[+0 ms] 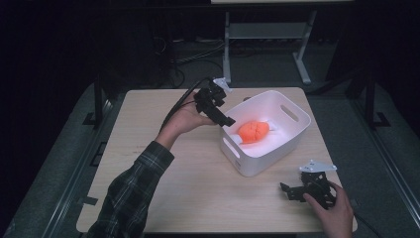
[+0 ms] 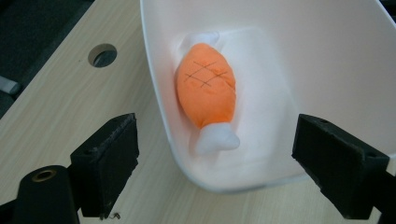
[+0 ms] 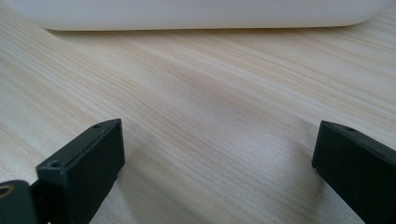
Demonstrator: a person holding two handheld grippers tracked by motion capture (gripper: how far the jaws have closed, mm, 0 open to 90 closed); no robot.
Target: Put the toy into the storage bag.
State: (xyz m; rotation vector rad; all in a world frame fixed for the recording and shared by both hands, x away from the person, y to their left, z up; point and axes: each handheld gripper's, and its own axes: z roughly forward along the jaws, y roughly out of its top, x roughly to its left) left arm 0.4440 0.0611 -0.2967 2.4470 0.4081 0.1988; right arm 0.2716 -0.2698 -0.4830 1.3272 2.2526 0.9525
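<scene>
Right gripper point(image 1: 292, 191) spread, resting at 5 o'clock | left gripper point(image 1: 224, 118) spread over tub point(image 1: 289, 136) | next: pinch orange plush point(image 2: 206, 86)

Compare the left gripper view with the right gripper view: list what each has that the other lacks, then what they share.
Left gripper view alone: the orange plush toy with white ends, lying inside the white bin, and a round hole in the table top. The left gripper hangs open over the bin's rim.

Right gripper view alone: the right gripper, open and low over bare wood, facing the bin's outer wall.

Shared: the white bin and the light wooden table.
</scene>
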